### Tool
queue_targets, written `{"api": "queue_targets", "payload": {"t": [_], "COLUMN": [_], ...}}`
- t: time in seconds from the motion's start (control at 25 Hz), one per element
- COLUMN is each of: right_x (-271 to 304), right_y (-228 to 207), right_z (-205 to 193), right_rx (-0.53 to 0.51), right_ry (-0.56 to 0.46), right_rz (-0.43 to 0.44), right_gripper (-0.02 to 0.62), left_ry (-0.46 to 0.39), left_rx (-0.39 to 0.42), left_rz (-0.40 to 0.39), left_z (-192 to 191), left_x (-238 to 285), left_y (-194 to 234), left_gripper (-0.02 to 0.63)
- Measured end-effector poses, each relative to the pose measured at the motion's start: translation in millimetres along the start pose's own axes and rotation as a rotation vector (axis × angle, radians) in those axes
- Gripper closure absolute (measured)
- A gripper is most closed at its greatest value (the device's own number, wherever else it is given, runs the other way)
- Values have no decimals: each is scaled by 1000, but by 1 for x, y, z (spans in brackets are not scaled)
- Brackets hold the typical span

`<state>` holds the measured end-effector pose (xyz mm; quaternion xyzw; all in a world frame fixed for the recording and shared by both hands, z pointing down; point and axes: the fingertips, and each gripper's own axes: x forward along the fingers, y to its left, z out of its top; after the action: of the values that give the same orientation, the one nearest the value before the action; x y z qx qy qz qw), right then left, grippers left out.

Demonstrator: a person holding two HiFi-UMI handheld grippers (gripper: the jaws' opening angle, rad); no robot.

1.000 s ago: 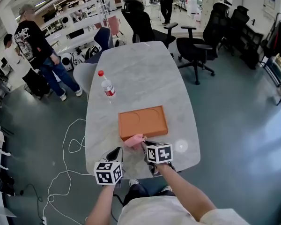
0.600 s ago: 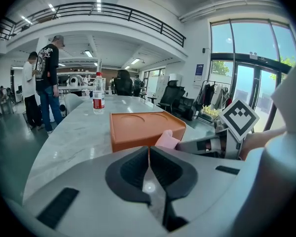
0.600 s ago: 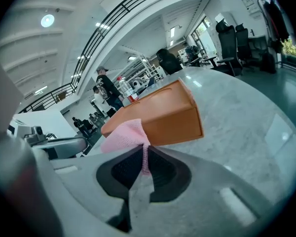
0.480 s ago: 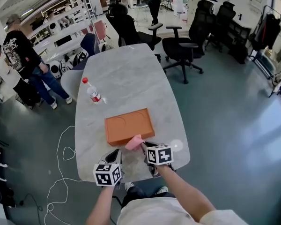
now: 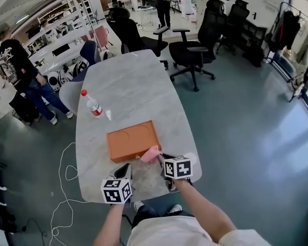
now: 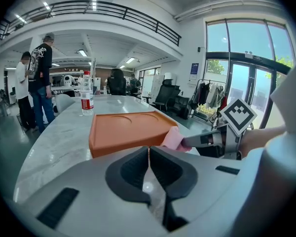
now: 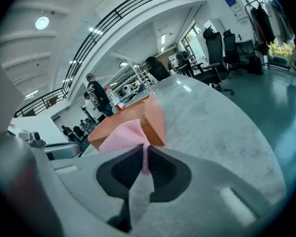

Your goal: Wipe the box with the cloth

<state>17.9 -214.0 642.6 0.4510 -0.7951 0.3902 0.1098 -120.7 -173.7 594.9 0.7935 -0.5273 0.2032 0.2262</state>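
The orange box (image 5: 132,139) lies flat on the grey table (image 5: 128,81), two round dents in its top. My right gripper (image 5: 159,159) is shut on the pink cloth (image 5: 151,154), which rests against the box's near right corner. In the right gripper view the cloth (image 7: 122,136) bunches out of the closed jaws of that gripper (image 7: 145,154) against the box's side (image 7: 155,122). My left gripper (image 5: 126,169) hovers just short of the box's near edge. Seen in its own view, the left gripper (image 6: 149,150) is shut with nothing in it, the box (image 6: 128,129) ahead and the cloth (image 6: 171,138) to the right.
A plastic bottle with a red cap (image 5: 92,105) stands on the table beyond the box, to the left. Black office chairs (image 5: 195,47) ring the table's far end. People (image 5: 18,68) stand at the left. A white cable (image 5: 66,173) trails on the floor.
My right gripper has carried the cloth rightward along the box's near edge to its right corner. The left gripper has drifted the same way. The head view has shifted.
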Motion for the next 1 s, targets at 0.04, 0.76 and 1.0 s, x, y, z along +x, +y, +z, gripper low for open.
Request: {"api": "queue_targets", "payload": {"t": [0.04, 0.76, 1.0], "right_x": [-3, -62, -72], "right_y": [-6, 2, 26], "right_z": [1, 34, 60], "right_rx": [6, -52, -112], "right_ry": [-3, -93, -147], "right_rz": [-14, -24, -18], "right_gripper": [561, 561, 561], "left_ry": [-1, -32, -86], "left_rx": [3, 21, 25], "left_rz": [-5, -54, -36], "left_z": [1, 25, 48], "left_x": [2, -8, -27], "left_y": [-3, -18, -2], "left_gripper": [591, 591, 591]}}
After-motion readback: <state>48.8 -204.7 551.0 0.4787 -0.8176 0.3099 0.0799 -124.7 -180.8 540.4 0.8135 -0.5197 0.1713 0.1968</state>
